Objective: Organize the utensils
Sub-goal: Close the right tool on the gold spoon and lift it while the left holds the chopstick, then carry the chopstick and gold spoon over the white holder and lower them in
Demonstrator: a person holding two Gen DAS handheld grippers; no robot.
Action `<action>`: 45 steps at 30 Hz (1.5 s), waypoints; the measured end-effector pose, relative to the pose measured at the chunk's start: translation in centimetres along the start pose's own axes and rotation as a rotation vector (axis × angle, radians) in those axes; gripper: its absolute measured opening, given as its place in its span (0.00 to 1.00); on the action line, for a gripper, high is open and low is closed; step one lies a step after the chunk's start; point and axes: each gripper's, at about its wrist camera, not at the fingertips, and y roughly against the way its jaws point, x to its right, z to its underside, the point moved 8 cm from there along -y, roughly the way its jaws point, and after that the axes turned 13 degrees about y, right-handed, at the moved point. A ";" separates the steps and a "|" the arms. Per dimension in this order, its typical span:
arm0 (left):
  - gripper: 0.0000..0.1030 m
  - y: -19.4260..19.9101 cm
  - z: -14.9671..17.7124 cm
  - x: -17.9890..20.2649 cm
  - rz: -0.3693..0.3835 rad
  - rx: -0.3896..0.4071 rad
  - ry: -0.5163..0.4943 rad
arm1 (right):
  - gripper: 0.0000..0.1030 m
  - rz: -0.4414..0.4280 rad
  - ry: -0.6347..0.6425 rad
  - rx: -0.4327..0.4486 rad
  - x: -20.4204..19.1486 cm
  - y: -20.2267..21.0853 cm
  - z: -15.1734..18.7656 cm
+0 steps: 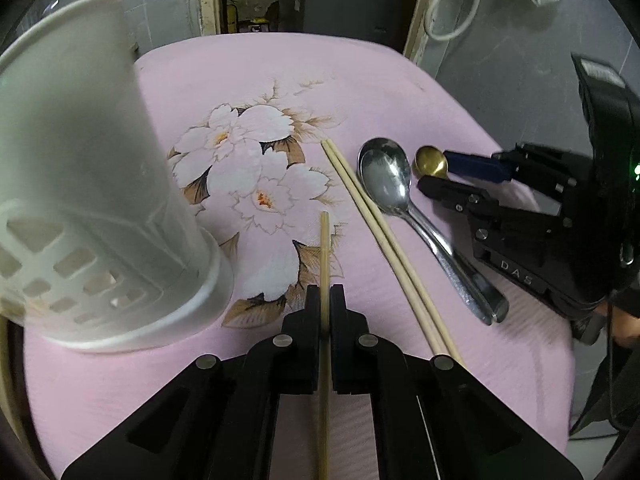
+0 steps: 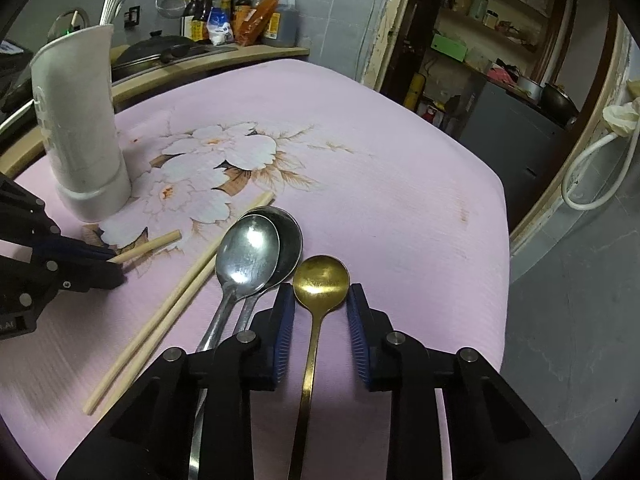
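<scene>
Chopstick (image 1: pixel 324 248) first: through the left wrist camera I have a single one pinched between the clenched fingers of my left gripper (image 1: pixel 325 294), its tip reaching out over the flower print of the pink cloth (image 1: pixel 260 76). The white holder (image 1: pixel 92 184) stands just to the left, near the cloth's left edge, and I judge the step in hand is carrying this stick up and dropping it in; I should lift clear of the tall rim, tip the stick toward vertical, and only release once its end is well inside. A pair of chopsticks (image 1: pixel 372 220) lies to the right, beside two stacked steel spoons (image 1: pixel 390 184). Through the right wrist camera, my right gripper (image 2: pixel 321 300) is spread wide with its blue pads either side of the gold spoon (image 2: pixel 321 280), touching nothing I can see, near the cloth's right edge. Here I would close squarely on the neck below the bowl, keeping off the steel spoons lying just to its left.
</scene>
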 end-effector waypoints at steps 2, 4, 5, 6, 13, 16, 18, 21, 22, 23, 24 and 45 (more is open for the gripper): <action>0.02 0.5 0.2 -0.2 0.032 0.017 0.021 | 0.24 -0.007 -0.016 0.016 0.1 0.4 0.1; 0.02 1.5 0.5 -0.2 0.074 0.048 0.035 | 0.24 -0.007 -0.035 0.051 0.2 1.2 0.1; 0.02 2.0 0.6 -0.2 0.094 0.067 0.043 | 0.24 -0.004 -0.041 0.068 0.3 1.7 0.1; 0.02 2.7 0.7 -0.2 0.120 0.095 0.053 | 0.24 0.000 -0.049 0.092 0.3 2.3 0.0; 0.02 7.5 0.9 -0.7 0.177 0.299 0.066 | 0.23 0.062 -0.067 0.277 -0.8 7.2 -0.8; 0.02 8.5 0.2 -0.1 0.160 0.383 0.061 | 0.23 0.088 -0.068 0.361 -1.5 9.2 -1.8; 0.02 9.5 0.1 -0.1 0.150 0.432 0.058 | 0.23 0.111 -0.057 0.410 -2.1 10.4 -2.6; 0.02 10.6 -0.3 -0.5 0.151 0.480 0.062 | 0.23 0.121 -0.052 0.462 -2.8 11.7 -3.7; 0.02 11.1 -0.4 -0.7 0.158 0.501 0.066 | 0.23 0.120 -0.051 0.479 -3.0 12.1 -4.0; 0.02 11.5 -0.4 -0.9 0.162 0.517 0.068 | 0.23 0.120 -0.053 0.496 -3.1 12.6 -4.4; 0.02 12.4 -0.5 -1.1 0.176 0.539 0.073 | 0.23 0.118 -0.055 0.510 -3.2 12.8 -4.8; 0.02 24.6 -9.4 -11.9 0.172 0.890 0.248 | 0.23 0.010 -0.037 0.779 -6.1 18.3 -16.4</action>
